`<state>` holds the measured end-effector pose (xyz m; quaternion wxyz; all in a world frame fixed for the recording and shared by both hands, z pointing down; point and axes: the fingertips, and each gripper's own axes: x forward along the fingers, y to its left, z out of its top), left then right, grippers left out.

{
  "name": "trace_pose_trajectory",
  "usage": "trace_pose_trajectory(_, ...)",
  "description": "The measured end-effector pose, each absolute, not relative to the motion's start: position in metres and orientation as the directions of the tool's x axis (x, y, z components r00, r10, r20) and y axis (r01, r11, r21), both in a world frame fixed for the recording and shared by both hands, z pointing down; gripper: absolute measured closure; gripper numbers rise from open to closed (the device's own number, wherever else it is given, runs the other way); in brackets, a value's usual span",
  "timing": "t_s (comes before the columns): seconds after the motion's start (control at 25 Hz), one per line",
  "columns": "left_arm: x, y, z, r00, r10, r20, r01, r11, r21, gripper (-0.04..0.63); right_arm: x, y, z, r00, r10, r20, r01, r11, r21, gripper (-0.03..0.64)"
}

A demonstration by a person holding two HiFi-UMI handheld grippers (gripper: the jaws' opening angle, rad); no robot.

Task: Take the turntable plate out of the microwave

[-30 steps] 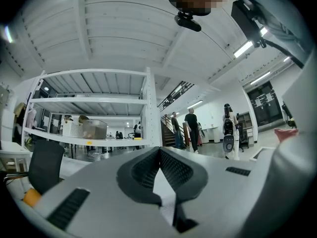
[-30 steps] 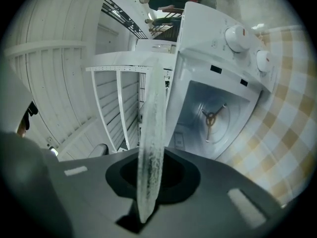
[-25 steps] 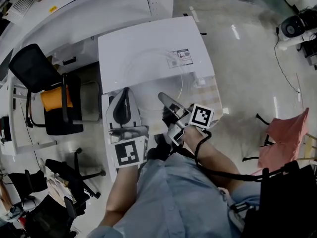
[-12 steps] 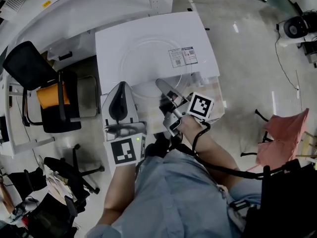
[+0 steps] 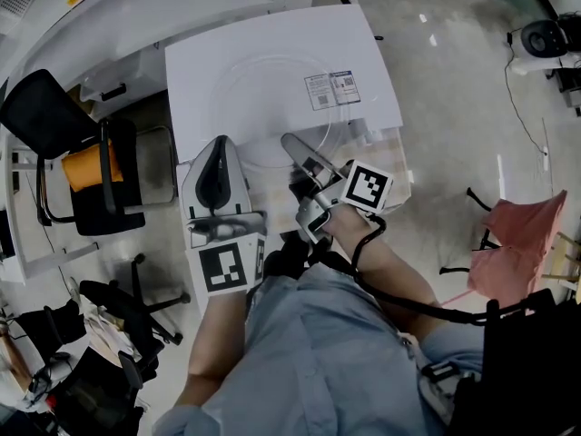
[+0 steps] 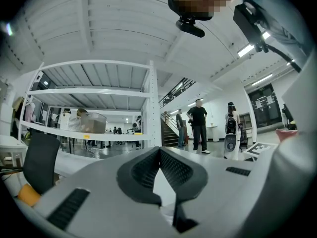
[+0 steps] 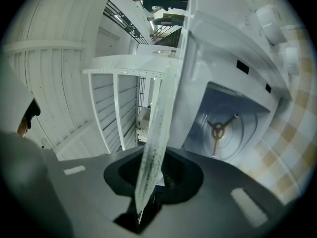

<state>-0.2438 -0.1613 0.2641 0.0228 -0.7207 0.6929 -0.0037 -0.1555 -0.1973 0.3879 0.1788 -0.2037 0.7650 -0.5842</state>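
Observation:
The clear glass turntable plate (image 5: 263,98) lies flat on top of the white microwave (image 5: 363,80). My right gripper (image 5: 292,148) is at the plate's near rim. In the right gripper view the rim (image 7: 158,118) runs edge-on between the jaws of the right gripper (image 7: 153,175), which are opening, with a gap beside the glass. Beside it the microwave's cavity (image 7: 237,148) stands open, showing the bare roller ring (image 7: 218,130). My left gripper (image 5: 221,145) hovers at the microwave's front left. The left gripper (image 6: 159,150) has its tips together on nothing.
A black chair with an orange cushion (image 5: 82,166) stands left of the microwave. A pink-draped chair (image 5: 513,243) is at the right. A checked cloth (image 5: 386,166) covers the surface under the microwave. Several people (image 6: 199,125) stand far off by a staircase.
Both grippers have edged forward toward the microwave, the right one with the plate's rim between its jaws. The right jaws have spread apart.

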Motion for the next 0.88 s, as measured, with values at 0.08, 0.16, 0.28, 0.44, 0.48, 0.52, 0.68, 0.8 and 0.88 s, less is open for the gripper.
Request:
trace_pose_trajectory(0.08,-0.243,-0.161,0.264,0.04,-0.999,-0.028,-0.999,-0.038,-0.039,0.588,-0.156,-0.195,0.388,-0.855,-0.518,-0.039,-0.097,0.232,-0.968,0.552)
trace_pose_trajectory(0.16,-0.242,-0.161,0.266,0.039,-0.999,-0.027,-0.998,-0.038,-0.04,0.588,-0.156,-0.192,0.39,-0.856,-0.515,-0.044,-0.089,0.232,-0.969,0.543)
trace_pose_trajectory(0.28,-0.242,-0.159,0.266,0.038,-0.999,-0.029,-0.999,-0.037,-0.04,0.588,-0.155,-0.184,0.392,-0.859,-0.51,-0.044,-0.086,0.227,-0.97,0.532)
trace_pose_trajectory(0.44,-0.239,-0.154,0.262,0.043,-0.998,-0.035,-0.998,-0.042,-0.037,0.588,-0.153,-0.173,0.391,-0.861,-0.508,-0.038,-0.09,0.225,-0.97,0.525)
trace_pose_trajectory(0.48,-0.238,-0.154,0.262,0.045,-0.998,-0.035,-0.998,-0.044,-0.037,0.588,-0.152,-0.171,0.391,-0.861,-0.508,-0.037,-0.091,0.225,-0.97,0.525)
trace_pose_trajectory(0.52,-0.236,-0.153,0.262,0.048,-0.998,-0.035,-0.998,-0.047,-0.037,0.588,-0.151,-0.169,0.391,-0.861,-0.507,-0.037,-0.092,0.227,-0.97,0.525)
trace_pose_trajectory(0.68,-0.229,-0.153,0.262,0.062,-0.997,-0.037,-0.997,-0.06,-0.04,0.588,-0.146,-0.164,0.392,-0.859,-0.51,-0.038,-0.092,0.227,-0.97,0.52)
trace_pose_trajectory(0.8,-0.226,-0.153,0.261,0.069,-0.997,-0.038,-0.997,-0.067,-0.044,0.588,-0.144,-0.159,0.392,-0.861,-0.507,-0.035,-0.09,0.22,-0.971,0.515)
trace_pose_trajectory(0.88,-0.225,-0.154,0.261,0.07,-0.997,-0.037,-0.997,-0.068,-0.046,0.588,-0.142,-0.154,0.392,-0.864,-0.501,-0.036,-0.088,0.221,-0.971,0.511)
